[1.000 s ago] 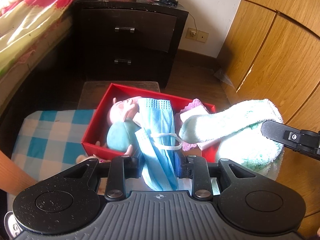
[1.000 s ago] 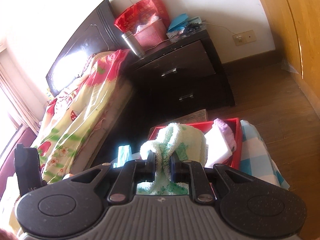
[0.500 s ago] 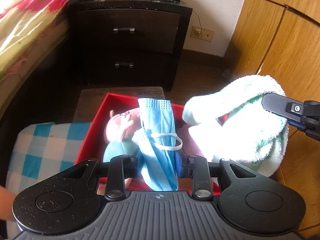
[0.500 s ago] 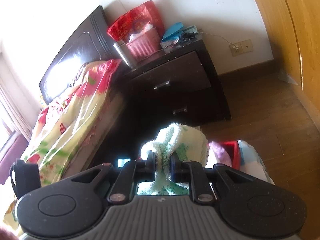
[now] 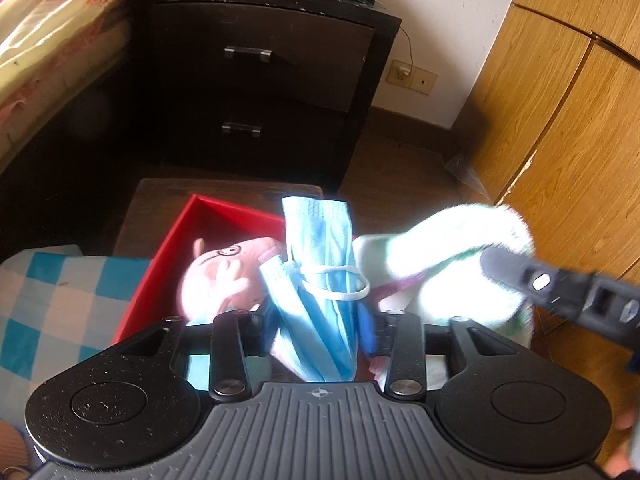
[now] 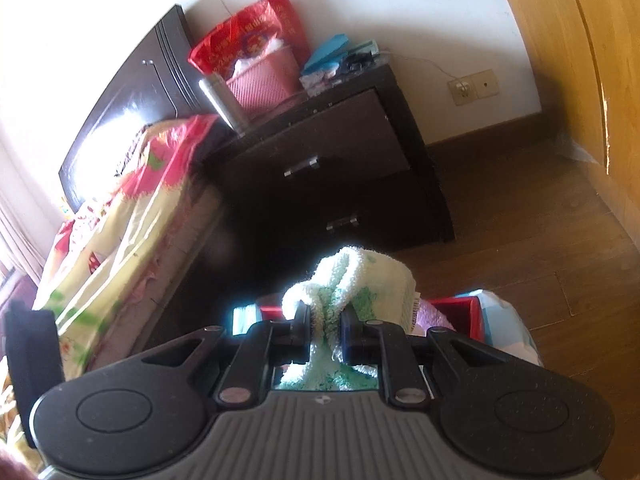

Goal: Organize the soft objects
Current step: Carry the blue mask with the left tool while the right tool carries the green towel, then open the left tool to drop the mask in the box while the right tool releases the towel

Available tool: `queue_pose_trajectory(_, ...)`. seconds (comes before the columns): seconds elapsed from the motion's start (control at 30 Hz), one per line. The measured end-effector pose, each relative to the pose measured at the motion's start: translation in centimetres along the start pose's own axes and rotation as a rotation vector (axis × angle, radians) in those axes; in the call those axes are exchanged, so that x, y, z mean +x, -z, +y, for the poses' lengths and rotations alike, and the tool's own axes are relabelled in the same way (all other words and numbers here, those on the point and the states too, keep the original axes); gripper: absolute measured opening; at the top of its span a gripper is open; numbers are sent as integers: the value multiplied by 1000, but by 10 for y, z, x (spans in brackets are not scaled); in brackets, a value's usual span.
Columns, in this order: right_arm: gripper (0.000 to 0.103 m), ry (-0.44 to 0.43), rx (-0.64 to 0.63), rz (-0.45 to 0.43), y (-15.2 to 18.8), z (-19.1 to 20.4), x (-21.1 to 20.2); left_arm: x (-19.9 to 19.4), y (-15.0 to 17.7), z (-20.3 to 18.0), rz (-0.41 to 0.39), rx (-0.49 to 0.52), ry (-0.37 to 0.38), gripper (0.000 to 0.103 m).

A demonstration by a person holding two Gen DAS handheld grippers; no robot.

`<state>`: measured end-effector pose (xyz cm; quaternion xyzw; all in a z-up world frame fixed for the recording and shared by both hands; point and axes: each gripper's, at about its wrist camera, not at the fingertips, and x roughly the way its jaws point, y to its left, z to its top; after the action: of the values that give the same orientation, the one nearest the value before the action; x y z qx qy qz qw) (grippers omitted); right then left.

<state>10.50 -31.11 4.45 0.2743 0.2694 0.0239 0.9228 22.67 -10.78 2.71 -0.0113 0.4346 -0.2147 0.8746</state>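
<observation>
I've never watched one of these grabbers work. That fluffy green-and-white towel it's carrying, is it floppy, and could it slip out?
Probably floppy: the towel bunches and folds over itself where the right gripper pinches it, and its free end droops in the left wrist view. It is likely light for its bulk, since a pinch on one fold carries it. Slipping seems unlikely; its surface looks fluffy.

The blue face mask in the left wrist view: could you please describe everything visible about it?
The blue face mask is pleated, papery-looking and folded lengthwise, with a white elastic ear loop hanging across it. It stands upright between the jaws of the left hand-held gripper, which have just been opening, above the red box holding a pink plush toy.
</observation>
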Motion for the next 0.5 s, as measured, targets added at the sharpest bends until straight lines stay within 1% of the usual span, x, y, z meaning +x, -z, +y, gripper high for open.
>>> queue_pose_trajectory(0.03,0,9,-6,11,2,-1,3,1,0,-1,-2,-3,-1,57)
queue_pose_trajectory(0.07,4,18,-12,24,3,-2,8,1,0,-1,-7,-4,-5,59)
queue_pose_trajectory(0.13,27,31,-9,30,4,-4,10,-1,0,-4,-12,6,-11,64)
queue_pose_trajectory(0.17,32,35,-7,25,4,-4,9,-2,0,-4,-17,5,-14,67)
queue_pose_trajectory(0.2,42,41,-9,21,4,-4,8,-5,-1,-3,-25,5,-16,70)
queue_pose_trajectory(0.27,46,54,-6,0,1,-4,4,-8,-2,-1,-32,5,-25,72)
queue_pose_trajectory(0.4,46,72,7,-2,-1,-9,-1,-14,-2,5,-30,-3,-39,73)
queue_pose_trajectory(0.5,46,89,-11,9,0,-8,-3,-18,0,9,-20,-4,-65,75)
